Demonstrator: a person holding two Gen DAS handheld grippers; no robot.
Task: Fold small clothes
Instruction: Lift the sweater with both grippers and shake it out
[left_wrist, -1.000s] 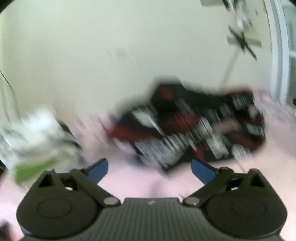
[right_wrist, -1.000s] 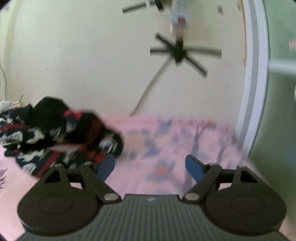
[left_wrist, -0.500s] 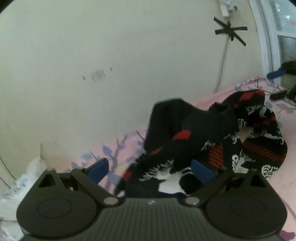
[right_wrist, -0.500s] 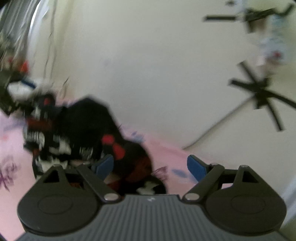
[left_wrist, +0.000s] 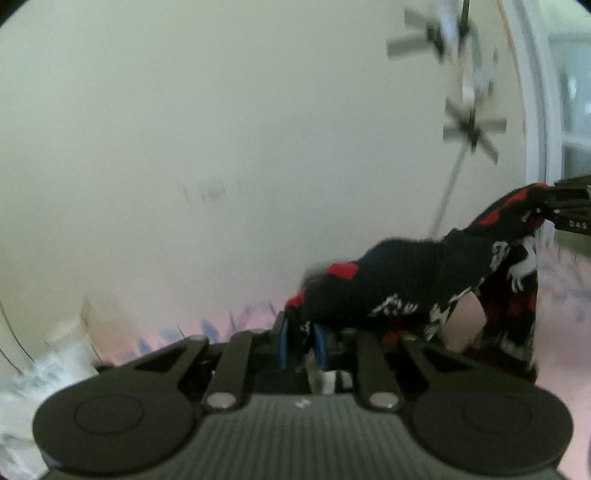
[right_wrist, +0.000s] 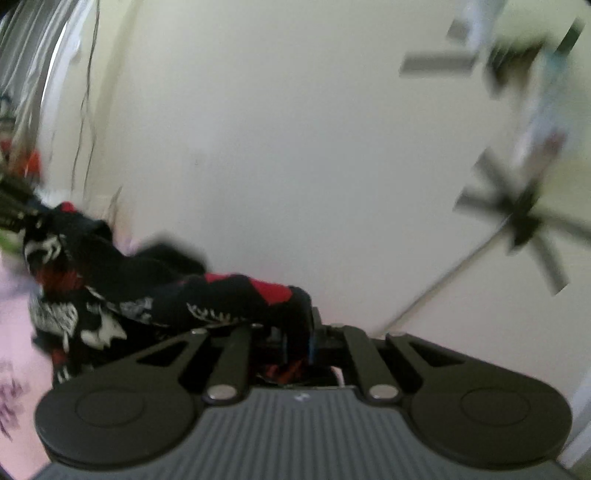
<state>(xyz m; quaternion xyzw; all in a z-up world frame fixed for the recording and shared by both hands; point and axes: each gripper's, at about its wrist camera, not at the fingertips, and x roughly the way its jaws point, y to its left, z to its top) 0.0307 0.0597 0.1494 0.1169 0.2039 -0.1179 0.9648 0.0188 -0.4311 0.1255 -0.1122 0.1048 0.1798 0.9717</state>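
Small garment (left_wrist: 417, 280), black knit w/ red patches + white print, hangs strung between my two grippers, lifted off the bed; far end droops in loose folds. Looks soft, light, floppy, no stiffness, so it sags in the middle & will swing if I jerk it. Not fragile, not slippery, but thin edges could slide out of a shallow pinch. Best hold = two edges/corners, spread wide so it drapes flat.

Left gripper (left_wrist: 301, 341): jaws closing, blue pads already pinching a bunch of the cloth. Right gripper (right_wrist: 297, 345): fully together, clamped on the other end of the same piece. Each shows at the edge of the other's view, cloth stretched across.

Under it: pink sheet (left_wrist: 565, 314) w/ bluish floral print. Behind: plain cream wall (left_wrist: 240, 129), black tape crosses (right_wrist: 524, 221) holding a cable, blurry. White stuff (left_wrist: 48, 365) at far left, can't tell what. Window frame at right.
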